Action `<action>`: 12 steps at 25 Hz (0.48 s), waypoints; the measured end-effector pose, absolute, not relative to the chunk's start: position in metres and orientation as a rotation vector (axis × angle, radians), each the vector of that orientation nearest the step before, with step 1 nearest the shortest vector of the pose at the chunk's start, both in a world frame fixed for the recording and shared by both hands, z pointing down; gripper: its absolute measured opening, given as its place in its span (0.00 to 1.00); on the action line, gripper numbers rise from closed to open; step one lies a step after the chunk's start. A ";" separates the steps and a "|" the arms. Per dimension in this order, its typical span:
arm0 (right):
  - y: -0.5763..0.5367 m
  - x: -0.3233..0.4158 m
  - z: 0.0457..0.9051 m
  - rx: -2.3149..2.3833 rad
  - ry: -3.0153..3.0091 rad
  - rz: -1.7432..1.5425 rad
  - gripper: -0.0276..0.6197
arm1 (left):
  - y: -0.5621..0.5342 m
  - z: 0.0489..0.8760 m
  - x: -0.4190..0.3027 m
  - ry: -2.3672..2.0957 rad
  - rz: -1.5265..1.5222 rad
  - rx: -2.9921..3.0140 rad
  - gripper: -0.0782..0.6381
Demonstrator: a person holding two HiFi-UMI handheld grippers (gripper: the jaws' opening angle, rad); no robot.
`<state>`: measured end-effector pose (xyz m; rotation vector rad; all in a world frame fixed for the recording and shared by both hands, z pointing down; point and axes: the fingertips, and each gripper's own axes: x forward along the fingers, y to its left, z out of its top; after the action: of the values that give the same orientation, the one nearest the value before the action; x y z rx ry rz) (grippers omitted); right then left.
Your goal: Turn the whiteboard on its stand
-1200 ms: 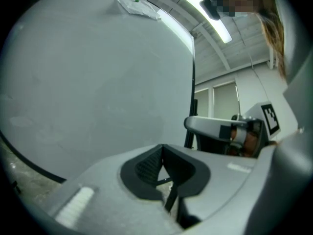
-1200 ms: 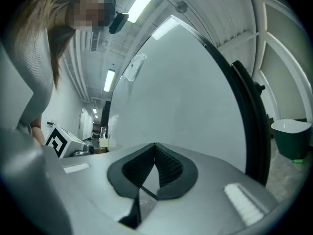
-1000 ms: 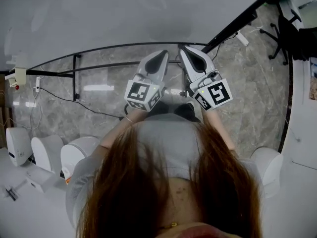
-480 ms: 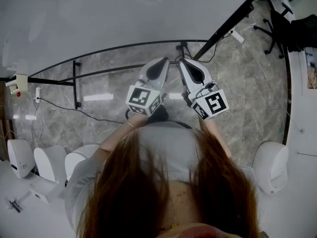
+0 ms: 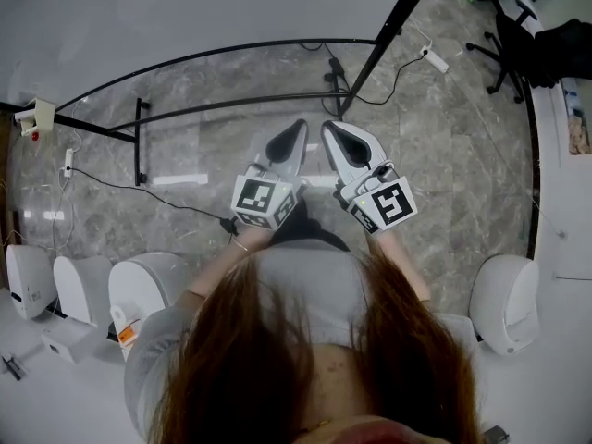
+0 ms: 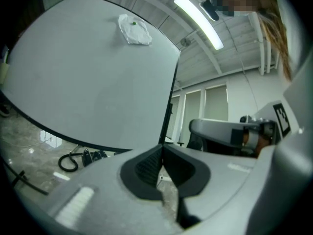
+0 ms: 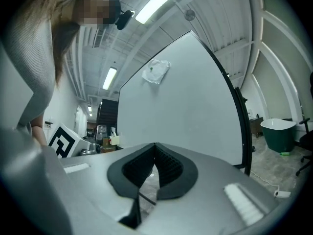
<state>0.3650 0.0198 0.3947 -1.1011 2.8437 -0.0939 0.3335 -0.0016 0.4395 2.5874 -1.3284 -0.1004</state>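
Observation:
The whiteboard [image 5: 185, 7] fills the top of the head view, a big pale panel in a black frame on a black stand [image 5: 139, 123]. A crumpled white cloth [image 6: 134, 29] sticks near its top edge. My left gripper [image 5: 294, 129] and right gripper [image 5: 329, 129] are held side by side over the marble floor, short of the board's lower edge and not touching it. Both are shut with nothing between the jaws. From the left gripper [image 6: 162, 148] the board [image 6: 88, 77] stands ahead and to the left. From the right gripper [image 7: 155, 146] the board [image 7: 181, 106] stands straight ahead.
Rounded white units stand at the left [image 5: 83, 285] and right [image 5: 504, 299]. A black cable [image 5: 139, 192] and a power strip [image 5: 433, 58] lie on the floor. An office chair [image 5: 509, 35] is at the far right, and a green tub [image 7: 279, 129] stands beyond the board.
Both grippers have drawn back together from the board's lower edge, staying shut. The board and its stand now lie farther off and more floor shows between.

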 end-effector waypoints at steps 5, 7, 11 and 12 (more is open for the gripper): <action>0.067 0.364 0.399 -1.095 2.849 -0.130 0.03 | 0.049 0.440 0.329 -1.367 -0.075 2.566 0.11; 0.081 0.360 0.402 -1.111 2.848 -0.133 0.03 | 0.060 0.434 0.324 -1.376 -0.081 2.580 0.11; 0.094 0.350 0.403 -1.137 2.837 -0.136 0.03 | 0.071 0.426 0.315 -1.369 -0.087 2.612 0.11; 0.095 0.348 0.402 -1.145 2.830 -0.138 0.03 | 0.074 0.426 0.313 -1.363 -0.085 2.612 0.11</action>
<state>0.3480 0.0953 0.4019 -1.1450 2.8296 -0.1381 0.3126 0.0737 0.4255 2.6120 -1.3627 -0.0854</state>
